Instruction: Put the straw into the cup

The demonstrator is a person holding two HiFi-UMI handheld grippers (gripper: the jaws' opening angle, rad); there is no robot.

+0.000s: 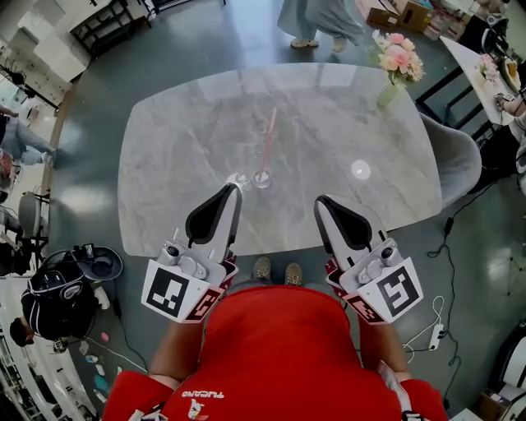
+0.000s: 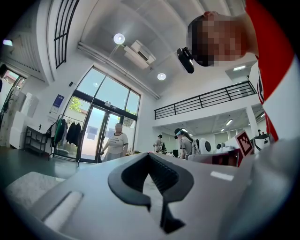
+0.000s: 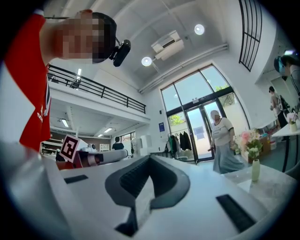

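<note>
A clear glass cup (image 1: 262, 178) stands near the front middle of the marble table (image 1: 181, 156). A pink straw (image 1: 269, 140) stands in it and leans away from me. My left gripper (image 1: 233, 191) hangs over the table's near edge, just left of the cup, jaws shut on nothing. The right gripper (image 1: 322, 202) is level with it on the cup's right, also shut and empty. Both gripper views tilt up at the hall. The left gripper (image 2: 149, 155) and the right gripper (image 3: 150, 157) show closed jaws there, and neither view shows cup or straw.
A vase of pink flowers (image 1: 393, 70) stands at the table's far right corner, also visible as the vase (image 3: 255, 168). A grey chair (image 1: 457, 161) sits at the right edge. A person (image 1: 319, 20) stands beyond the far side. Bags and cables lie on the floor at left.
</note>
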